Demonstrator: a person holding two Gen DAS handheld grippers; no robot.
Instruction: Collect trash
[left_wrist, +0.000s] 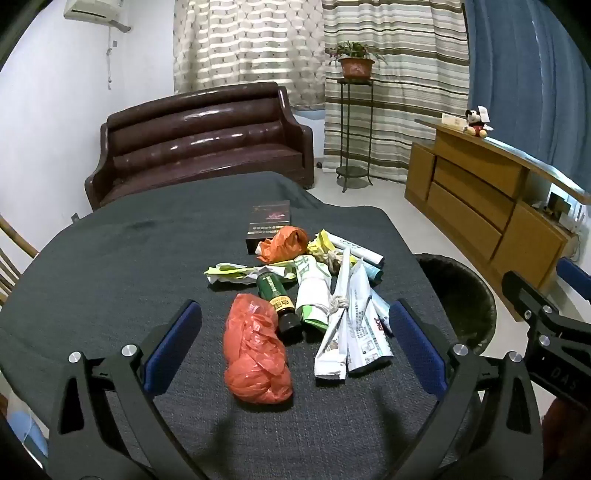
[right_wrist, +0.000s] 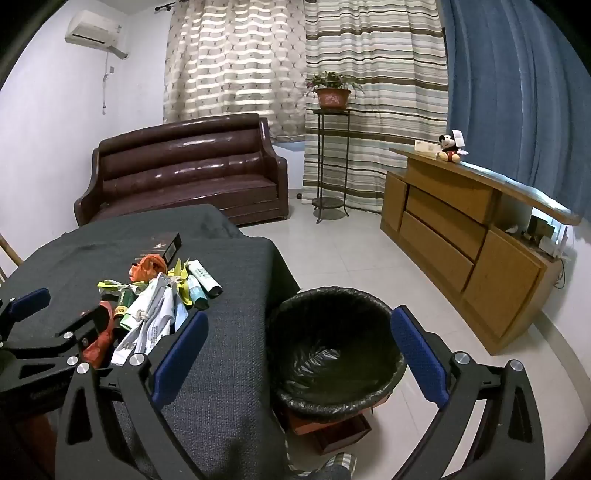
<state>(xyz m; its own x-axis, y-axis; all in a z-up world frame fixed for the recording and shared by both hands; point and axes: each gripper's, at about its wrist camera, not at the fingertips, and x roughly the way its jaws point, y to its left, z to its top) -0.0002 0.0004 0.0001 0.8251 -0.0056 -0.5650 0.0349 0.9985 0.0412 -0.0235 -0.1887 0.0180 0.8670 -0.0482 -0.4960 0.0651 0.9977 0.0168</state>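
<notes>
A pile of trash lies on the dark-clothed table (left_wrist: 110, 258): a crumpled red plastic bag (left_wrist: 256, 354), a small dark green bottle (left_wrist: 277, 301), folded papers tied with string (left_wrist: 351, 325), a second orange bag (left_wrist: 286, 242), yellow wrappers (left_wrist: 236, 275) and a rolled tube (left_wrist: 360, 253). My left gripper (left_wrist: 295, 347) is open and empty, its jaws on either side of the red bag. My right gripper (right_wrist: 299, 354) is open and empty above the bin (right_wrist: 332, 350), which has a black liner and stands on the floor by the table's right edge. The pile also shows in the right wrist view (right_wrist: 159, 295).
A dark flat box (left_wrist: 267, 221) lies behind the pile. A brown sofa (left_wrist: 199, 147) stands beyond the table, a plant stand (left_wrist: 352, 122) by the curtains, and a wooden cabinet (right_wrist: 461, 243) at right. The right gripper shows at the left wrist view's right edge (left_wrist: 535, 314).
</notes>
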